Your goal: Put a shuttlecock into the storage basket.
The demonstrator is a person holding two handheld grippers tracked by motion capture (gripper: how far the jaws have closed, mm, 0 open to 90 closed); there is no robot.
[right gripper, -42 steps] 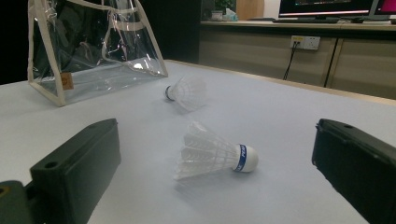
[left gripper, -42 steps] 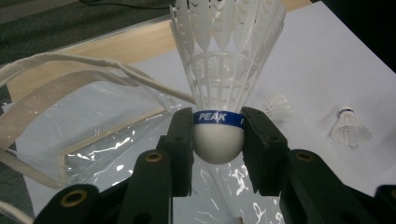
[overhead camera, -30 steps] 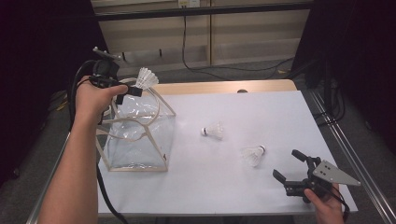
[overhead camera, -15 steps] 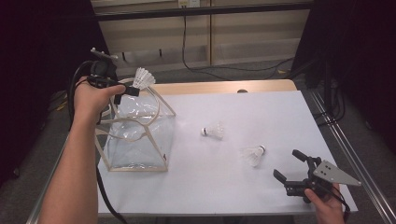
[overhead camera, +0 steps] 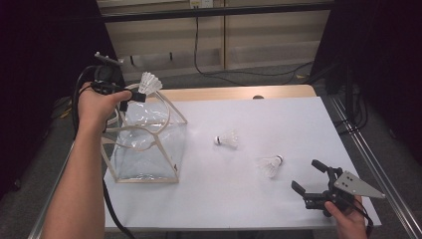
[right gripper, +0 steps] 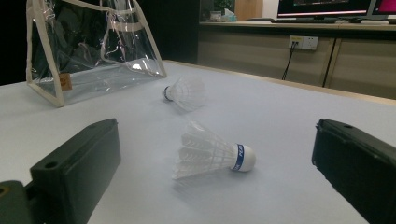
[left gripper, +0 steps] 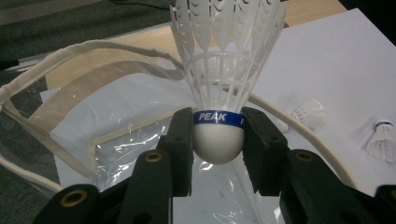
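White tabletop (overhead camera: pixel 278 124), upper left of the high view: left gripper (overhead camera: pixel 130 95) clamps a shuttlecock (overhead camera: pixel 149 82) by its cork above the clear bag (overhead camera: pixel 144 149), apparently to drop it in; lower right, right gripper (overhead camera: pixel 311 175) waits, jaws apart, facing two loose shuttlecocks (overhead camera: pixel 270 164).

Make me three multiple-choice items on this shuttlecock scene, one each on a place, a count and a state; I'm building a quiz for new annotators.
1. Where is the shuttlecock held by the left gripper?
A. Above the clear bag's open top
B. On the floor
C. Beside the right gripper

2. How many shuttlecocks lie loose on the white tabletop?
A. None
B. Two
C. Five

3. How do the right gripper's jaws stand?
A. Clamped on a shuttlecock
B. Open, holding nothing
C. Shut on the bag's strap

Answers:
1 A: the held shuttlecock hangs over the clear bag.
2 B: a farther shuttlecock and a nearer shuttlecock lie on the white tabletop.
3 B: the right gripper has spread jaws with nothing between them.
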